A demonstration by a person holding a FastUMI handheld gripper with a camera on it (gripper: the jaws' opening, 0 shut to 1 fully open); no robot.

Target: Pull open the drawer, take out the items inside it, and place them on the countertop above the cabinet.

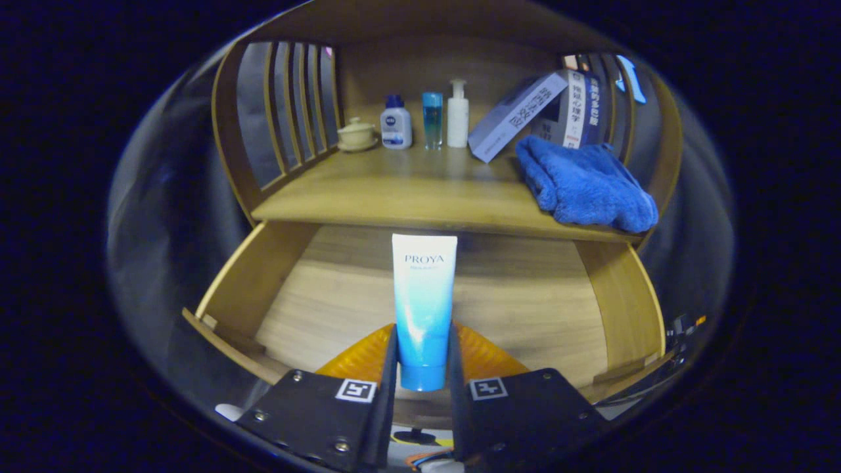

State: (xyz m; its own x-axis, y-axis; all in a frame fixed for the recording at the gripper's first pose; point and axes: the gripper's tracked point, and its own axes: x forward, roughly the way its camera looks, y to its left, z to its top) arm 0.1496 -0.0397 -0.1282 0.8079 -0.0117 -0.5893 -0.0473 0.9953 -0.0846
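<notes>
Wooden cabinet point(433, 39): countertop point(407, 187) carries a blue towel point(585, 184), leaning books point(525, 112), three small bottles point(430, 118) and a lidded cup point(357, 133); below it the drawer point(525, 309) stands pulled open, its floor bare. Gripper point(424, 364) clamped on the blue-white tube point(424, 302), both fingers pressing its lower end, tube upright above the drawer. Step in hand looks like the carry out; next calls for lifting over the counter edge to bare wood left of the towel.

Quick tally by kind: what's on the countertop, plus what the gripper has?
Bottles on countertop: 3
Books: 2
Blue towel: 1
Lidded cup: 1
Tube, clamped in gripper: 1
Total: 8
</notes>
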